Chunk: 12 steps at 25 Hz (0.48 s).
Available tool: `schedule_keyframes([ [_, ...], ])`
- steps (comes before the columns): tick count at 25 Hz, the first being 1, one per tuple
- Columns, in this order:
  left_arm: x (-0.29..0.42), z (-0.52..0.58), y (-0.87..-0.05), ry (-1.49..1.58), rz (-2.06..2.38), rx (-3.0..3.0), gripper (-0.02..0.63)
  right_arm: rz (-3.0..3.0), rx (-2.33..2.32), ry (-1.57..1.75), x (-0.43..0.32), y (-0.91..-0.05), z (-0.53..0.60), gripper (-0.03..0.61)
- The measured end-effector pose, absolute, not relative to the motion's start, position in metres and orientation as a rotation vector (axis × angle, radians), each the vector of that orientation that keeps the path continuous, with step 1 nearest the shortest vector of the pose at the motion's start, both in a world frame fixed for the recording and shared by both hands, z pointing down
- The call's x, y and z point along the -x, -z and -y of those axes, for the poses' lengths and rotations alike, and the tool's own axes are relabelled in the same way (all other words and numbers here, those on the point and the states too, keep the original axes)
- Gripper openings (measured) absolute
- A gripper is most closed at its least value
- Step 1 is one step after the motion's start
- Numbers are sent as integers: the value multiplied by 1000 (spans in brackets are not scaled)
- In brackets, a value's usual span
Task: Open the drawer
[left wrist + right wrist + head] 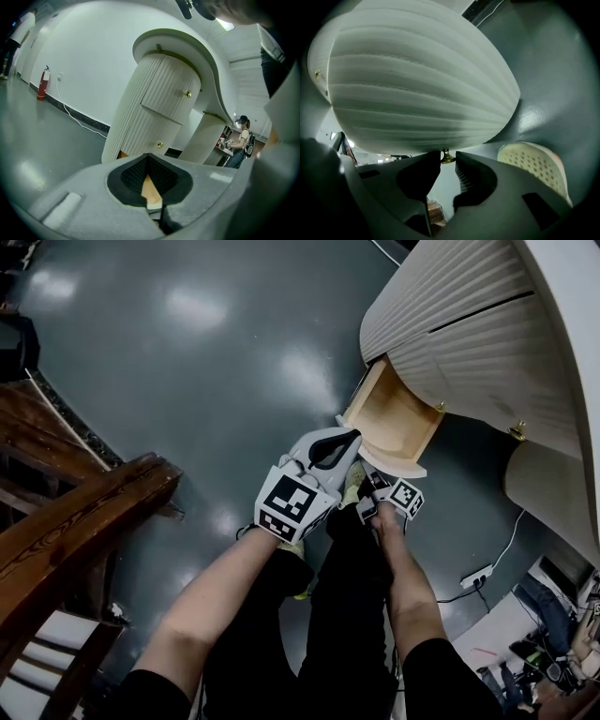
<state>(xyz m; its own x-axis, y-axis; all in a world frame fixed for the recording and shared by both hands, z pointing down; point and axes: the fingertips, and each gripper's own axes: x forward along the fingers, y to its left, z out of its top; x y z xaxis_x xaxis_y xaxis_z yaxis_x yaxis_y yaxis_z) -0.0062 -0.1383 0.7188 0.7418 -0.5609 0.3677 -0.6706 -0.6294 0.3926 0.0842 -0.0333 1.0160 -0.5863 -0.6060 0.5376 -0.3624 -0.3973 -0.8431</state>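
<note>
Nearest the head camera, two bare forearms reach forward over dark trouser legs, each hand holding a tong-like gripper. The left gripper points up and right toward the drawer. In its own view, the left gripper has its black ribbed pads meeting at the tips with nothing pinched. Only a sliver of pale wood shows through the wedge behind them.

The right gripper sits just beside it, lower and to the right, with its nose at the drawer's front edge. In the right gripper view, the right gripper has its jaws partly spread and pinching a small brass knob, with a pad against each side. The knob hangs from the ribbed white drawer front, which fills most of that view. A pale perforated shoe lies low at the right.

Just beyond the grippers, the drawer stands open, drawn out of the base of the cabinet, and its bare wooden inside is in plain sight. The cabinet is tall, rounded and ribbed, with further brass knobs higher up. In the left gripper view, the cabinet rises against a white wall.

The glossy grey floor spreads to the left, where dark wooden furniture stands well apart. A white power strip lies at the lower right. Far off, a red fire extinguisher stands by the wall and a person stands at a shelf.
</note>
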Motion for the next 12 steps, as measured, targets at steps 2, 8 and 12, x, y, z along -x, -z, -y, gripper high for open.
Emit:
schedule_keyframes([
  [2,9,132,-717,-300,928,-2423,8,-1594,1344,2119,-80,-1017,25,103],
  [8,13,109,-712,-342,913,-2407,8,-1554,1375,2138,-70,-1017,6,103],
  [12,14,97,-712,-362,913,-2391,8,-1533,1420,2131,-70,-1019,3,104],
])
